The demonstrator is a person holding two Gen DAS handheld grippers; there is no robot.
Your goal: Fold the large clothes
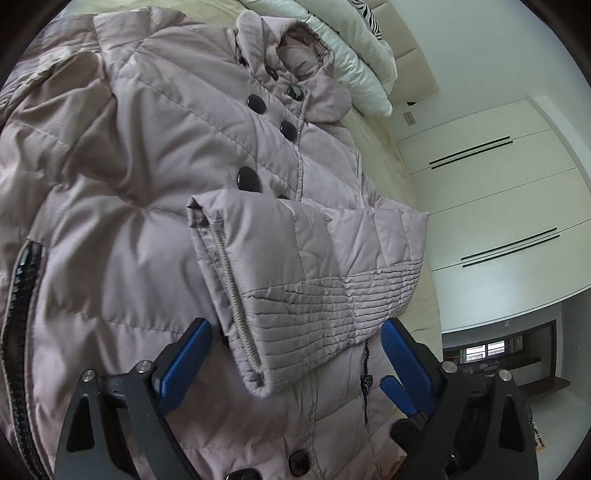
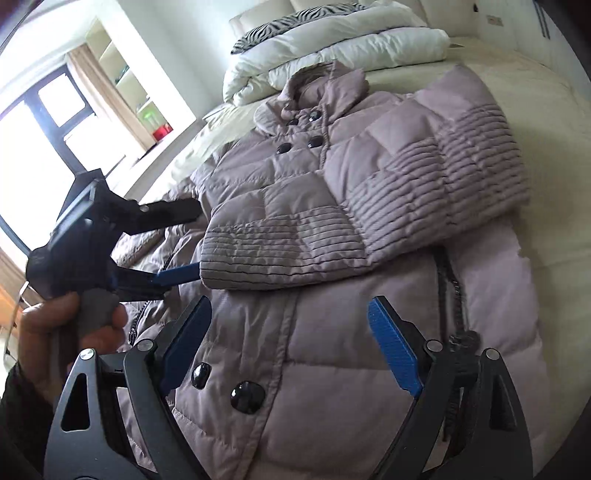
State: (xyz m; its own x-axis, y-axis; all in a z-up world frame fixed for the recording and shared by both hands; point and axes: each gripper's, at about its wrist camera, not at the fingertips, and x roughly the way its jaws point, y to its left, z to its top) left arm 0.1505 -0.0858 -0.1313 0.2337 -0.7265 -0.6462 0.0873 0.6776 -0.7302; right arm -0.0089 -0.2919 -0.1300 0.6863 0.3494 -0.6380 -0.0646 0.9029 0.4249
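Note:
A mauve quilted puffer coat with dark buttons lies front up on a bed; it also shows in the right wrist view. One sleeve is folded across its chest, its ribbed cuff lying between the open fingers of my left gripper, not clamped. In the right wrist view both sleeves lie across the chest, and the left gripper stands open at the cuff end. My right gripper is open and empty above the coat's lower front, below the sleeves.
A folded white duvet and a zebra-print pillow lie at the bed's head beyond the collar. The cream bedsheet shows to the right of the coat. White wardrobe doors stand beside the bed.

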